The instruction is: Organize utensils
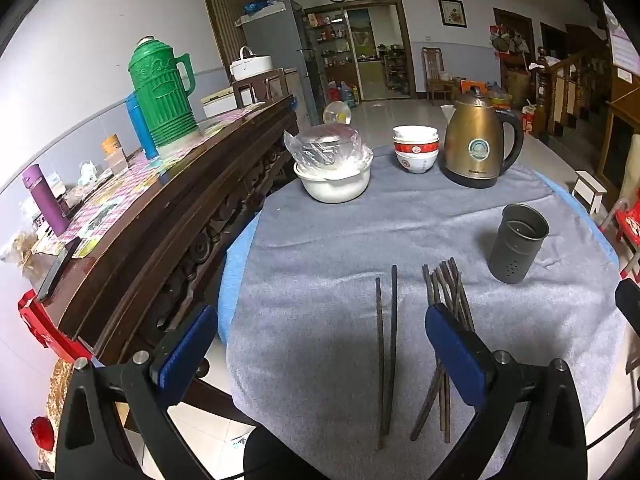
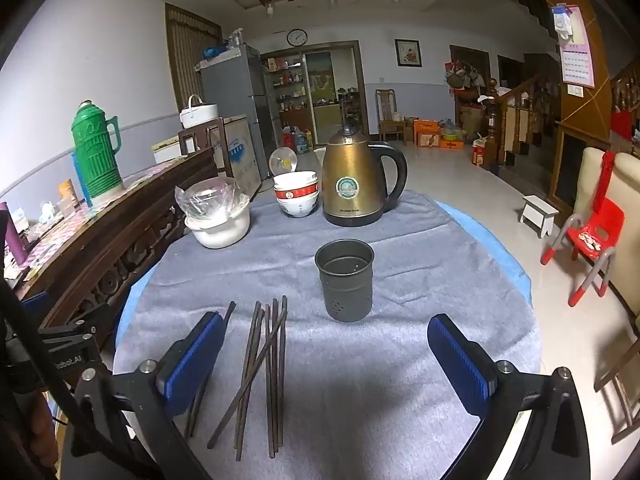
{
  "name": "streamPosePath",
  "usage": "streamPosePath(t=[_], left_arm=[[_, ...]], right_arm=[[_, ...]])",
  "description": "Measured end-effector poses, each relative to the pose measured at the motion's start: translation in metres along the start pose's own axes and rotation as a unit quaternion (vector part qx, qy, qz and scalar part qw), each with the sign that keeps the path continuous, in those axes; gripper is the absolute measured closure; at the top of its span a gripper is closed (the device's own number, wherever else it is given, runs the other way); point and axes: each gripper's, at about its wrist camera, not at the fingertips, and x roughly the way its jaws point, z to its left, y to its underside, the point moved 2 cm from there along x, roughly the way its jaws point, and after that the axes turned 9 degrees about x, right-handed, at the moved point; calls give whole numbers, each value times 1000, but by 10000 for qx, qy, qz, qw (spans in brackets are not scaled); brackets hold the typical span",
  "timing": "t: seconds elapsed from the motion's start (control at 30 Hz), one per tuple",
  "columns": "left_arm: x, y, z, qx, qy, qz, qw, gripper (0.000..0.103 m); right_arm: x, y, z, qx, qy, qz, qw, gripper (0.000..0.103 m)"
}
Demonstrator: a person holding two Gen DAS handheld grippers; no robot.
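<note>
Dark chopsticks lie flat on the grey cloth of a round table (image 1: 320,248). In the left wrist view a pair of chopsticks (image 1: 386,352) lies between the fingers of my left gripper (image 1: 320,344), which hovers open above them. A loose pile of several chopsticks (image 1: 448,296) lies just to their right, partly behind the right finger. In the right wrist view that pile (image 2: 266,364) lies between the fingers of my right gripper (image 2: 326,354), also open and holding nothing. An empty dark metal utensil holder (image 2: 346,284) (image 1: 518,242) stands upright beyond the pile.
At the table's far side stand a gold electric kettle (image 2: 354,182), stacked red-and-white bowls (image 2: 297,196) and a white pot covered with plastic (image 2: 216,216). A dark wooden sideboard (image 1: 168,208) with a green thermos (image 1: 162,92) borders the left. A red chair (image 2: 592,236) stands right.
</note>
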Motion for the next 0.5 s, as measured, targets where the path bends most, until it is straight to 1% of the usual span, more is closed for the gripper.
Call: streamPosePath(t=[0.5], left_arm=[[-1,0,0,-13,10,-2,10000,0]], right_arm=[[-1,-5,0,31,-31,11,10000,0]])
